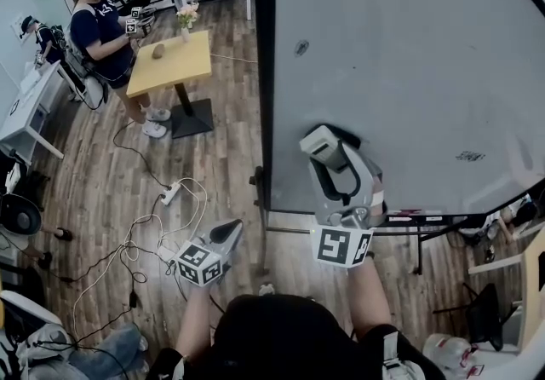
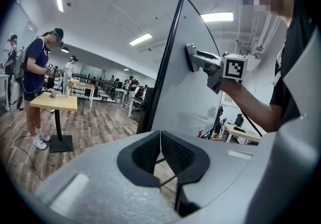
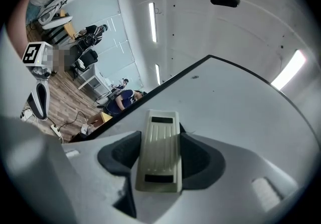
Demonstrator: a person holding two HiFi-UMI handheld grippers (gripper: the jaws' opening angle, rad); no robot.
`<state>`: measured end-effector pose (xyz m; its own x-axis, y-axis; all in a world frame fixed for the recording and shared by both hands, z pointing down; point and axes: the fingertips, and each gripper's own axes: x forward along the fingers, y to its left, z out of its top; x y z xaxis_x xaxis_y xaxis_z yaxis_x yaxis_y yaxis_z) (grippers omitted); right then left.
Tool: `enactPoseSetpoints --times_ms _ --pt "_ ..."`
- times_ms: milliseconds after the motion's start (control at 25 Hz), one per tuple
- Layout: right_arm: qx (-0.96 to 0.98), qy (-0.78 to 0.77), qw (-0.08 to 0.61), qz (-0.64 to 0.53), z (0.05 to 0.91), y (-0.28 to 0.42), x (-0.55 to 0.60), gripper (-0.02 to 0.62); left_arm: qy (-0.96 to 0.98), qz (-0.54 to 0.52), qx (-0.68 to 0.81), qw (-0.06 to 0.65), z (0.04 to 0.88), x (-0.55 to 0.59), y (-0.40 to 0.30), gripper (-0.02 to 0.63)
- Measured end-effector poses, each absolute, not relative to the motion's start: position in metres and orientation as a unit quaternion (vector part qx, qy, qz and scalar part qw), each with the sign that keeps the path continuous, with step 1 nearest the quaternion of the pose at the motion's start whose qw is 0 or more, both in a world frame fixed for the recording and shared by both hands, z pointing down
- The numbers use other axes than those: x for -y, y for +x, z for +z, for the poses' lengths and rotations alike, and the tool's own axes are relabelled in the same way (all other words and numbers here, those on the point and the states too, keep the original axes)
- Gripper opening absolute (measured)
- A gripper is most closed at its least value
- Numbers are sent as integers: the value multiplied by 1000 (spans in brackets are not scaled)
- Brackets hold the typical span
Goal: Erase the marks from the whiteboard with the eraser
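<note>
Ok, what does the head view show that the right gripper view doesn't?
Only the head view shows the small dark marks low on the large white whiteboard, and the narrow tray along its bottom edge. Only the right gripper view shows the ribbed back of the cream plastic eraser, clamped between the jaws of the right gripper. Both show that gripper holding the eraser at the board.

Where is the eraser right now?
The eraser is clamped in the right gripper, against the lower left part of the whiteboard in the head view, left of the small dark marks.
</note>
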<state>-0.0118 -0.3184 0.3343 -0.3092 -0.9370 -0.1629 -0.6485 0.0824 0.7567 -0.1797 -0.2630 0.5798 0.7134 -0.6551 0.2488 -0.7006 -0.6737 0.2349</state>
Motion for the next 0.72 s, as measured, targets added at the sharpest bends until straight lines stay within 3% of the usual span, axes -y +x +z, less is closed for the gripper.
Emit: enactPoseSetpoints --times_ms 720 --pt "732 492 241 -405 394 -81 326 249 910 77 373 164 588 261 -197 17"
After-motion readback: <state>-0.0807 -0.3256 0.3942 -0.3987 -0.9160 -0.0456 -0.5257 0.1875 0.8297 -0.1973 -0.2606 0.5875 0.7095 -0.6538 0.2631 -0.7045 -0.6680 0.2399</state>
